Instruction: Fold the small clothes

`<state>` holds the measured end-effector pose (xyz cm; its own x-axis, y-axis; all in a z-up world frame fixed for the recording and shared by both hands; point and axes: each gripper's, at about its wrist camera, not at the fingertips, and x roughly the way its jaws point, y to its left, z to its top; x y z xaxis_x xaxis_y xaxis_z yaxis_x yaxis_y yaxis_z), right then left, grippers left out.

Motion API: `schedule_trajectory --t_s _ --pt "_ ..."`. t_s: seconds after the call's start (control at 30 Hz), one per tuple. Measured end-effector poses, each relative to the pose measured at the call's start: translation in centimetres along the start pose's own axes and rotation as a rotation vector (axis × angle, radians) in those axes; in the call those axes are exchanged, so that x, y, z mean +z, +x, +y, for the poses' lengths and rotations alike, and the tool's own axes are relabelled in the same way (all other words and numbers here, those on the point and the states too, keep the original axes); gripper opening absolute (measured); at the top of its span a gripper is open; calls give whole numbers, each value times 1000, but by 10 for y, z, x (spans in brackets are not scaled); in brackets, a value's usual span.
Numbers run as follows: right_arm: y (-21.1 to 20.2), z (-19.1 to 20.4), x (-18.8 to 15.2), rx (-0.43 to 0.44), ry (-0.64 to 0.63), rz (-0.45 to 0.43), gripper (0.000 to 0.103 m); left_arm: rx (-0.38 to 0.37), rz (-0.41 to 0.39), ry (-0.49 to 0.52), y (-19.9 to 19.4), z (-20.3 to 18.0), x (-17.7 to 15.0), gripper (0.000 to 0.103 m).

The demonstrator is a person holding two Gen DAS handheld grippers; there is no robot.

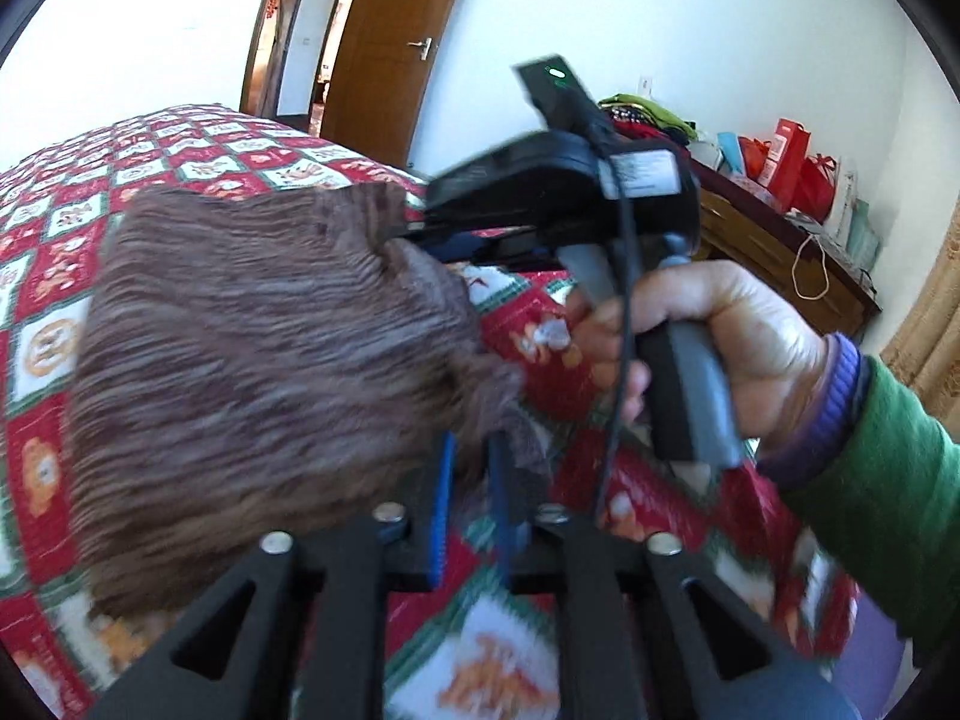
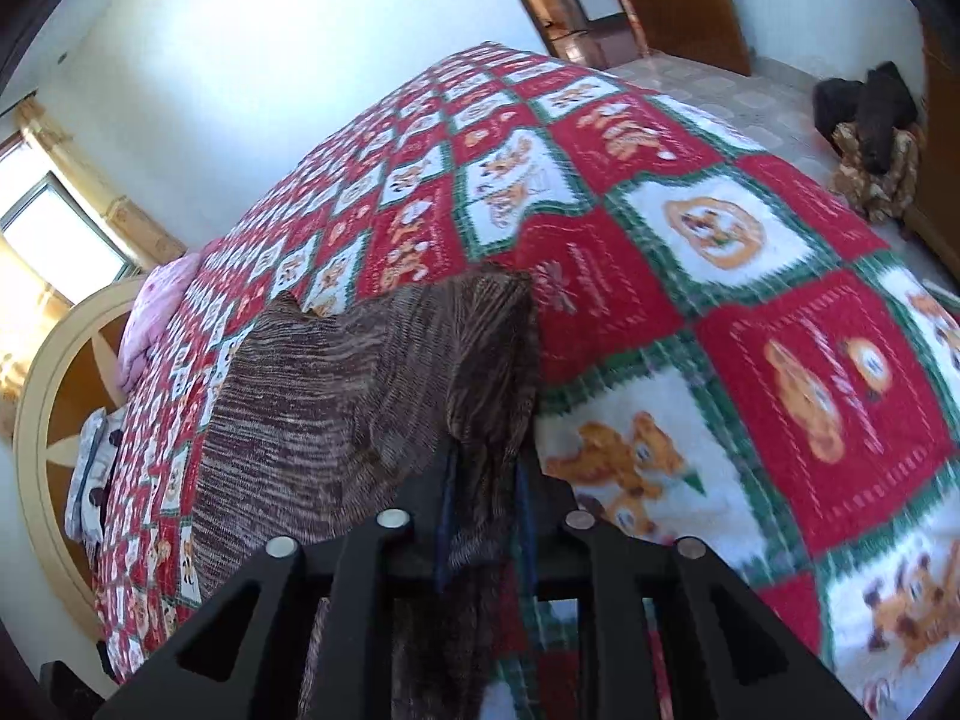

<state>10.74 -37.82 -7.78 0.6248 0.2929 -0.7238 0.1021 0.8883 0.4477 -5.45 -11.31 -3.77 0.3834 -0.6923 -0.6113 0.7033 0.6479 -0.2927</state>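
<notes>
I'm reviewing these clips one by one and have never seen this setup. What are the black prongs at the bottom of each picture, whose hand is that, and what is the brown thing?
No robot here: a person holds a hand-operated gripper in each hand, and each gripper carries a wide-angle camera looking along its two fingers. The black prongs are the camera's own gripper. One picture looks out from the left gripper; it also shows the person's right hand, in a green sleeve, holding the right gripper. The other picture looks out from that right gripper. The brown thing is a small knitted garment, held up over a bed covered with a red, white and green quilt. Its fabric sits between both grippers' fingers; motion blur hides how firmly each pinches it.
</notes>
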Motion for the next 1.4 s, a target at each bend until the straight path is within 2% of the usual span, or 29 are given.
schedule_trajectory --t_s 0.03,0.07,0.1,0.13,0.23,0.37,0.43,0.57,0.6,0.67,0.8,0.9,1.0,1.07,1.13,1.17,1.23,1.4 --pt "-7 -1 -3 -25 9 -3 23 8 -7 -1 -8 3 -3 44" --pt "-19 0 -9 -103 1 -12 23 26 -24 -8 -20 10 -7 54" --pt "-28 3 -14 -149 -17 -26 23 42 -41 -22 -30 16 -9 70" --pt "-39 6 -21 -166 -34 -49 23 53 -58 -45 -39 24 -12 74" --pt "-69 19 -46 -103 -43 -91 24 100 -82 -126 -55 50 -9 74" --pt "-80 41 -75 -49 -61 -89 24 223 -81 -140 -53 65 6 74" --pt "-71 48 -87 -35 -61 -53 24 296 -30 -122 -36 69 13 74" --pt "-41 57 -112 -149 -86 36 24 434 112 -80 -8 77 2 74" --pt "-37 59 -118 -190 -106 54 24 445 133 -81 -5 79 -2 75" --pt "-37 61 -126 -220 -107 70 24 439 113 -105 -11 81 -8 75" --pt "-40 49 -128 -178 -47 118 24 452 122 -96 -14 78 -10 76" --pt "-48 51 -130 -180 -60 150 24 462 131 -86 -18 77 -6 76" --pt "-72 72 -124 -224 -164 62 24 490 111 -81 -25 76 6 76" --pt "-86 88 -110 -244 -223 -43 24 508 73 -76 -28 78 18 77" --pt "-90 97 -93 -236 -238 -114 24 530 43 -71 -28 80 30 87" --pt "-87 100 -81 -225 -235 -151 24 546 31 -70 -25 82 39 89" --pt "-74 104 -64 -238 -235 -178 24 564 6 -65 -20 86 52 89" --pt "-24 98 -38 -265 -166 -153 24 596 -13 -68 9 98 78 89"
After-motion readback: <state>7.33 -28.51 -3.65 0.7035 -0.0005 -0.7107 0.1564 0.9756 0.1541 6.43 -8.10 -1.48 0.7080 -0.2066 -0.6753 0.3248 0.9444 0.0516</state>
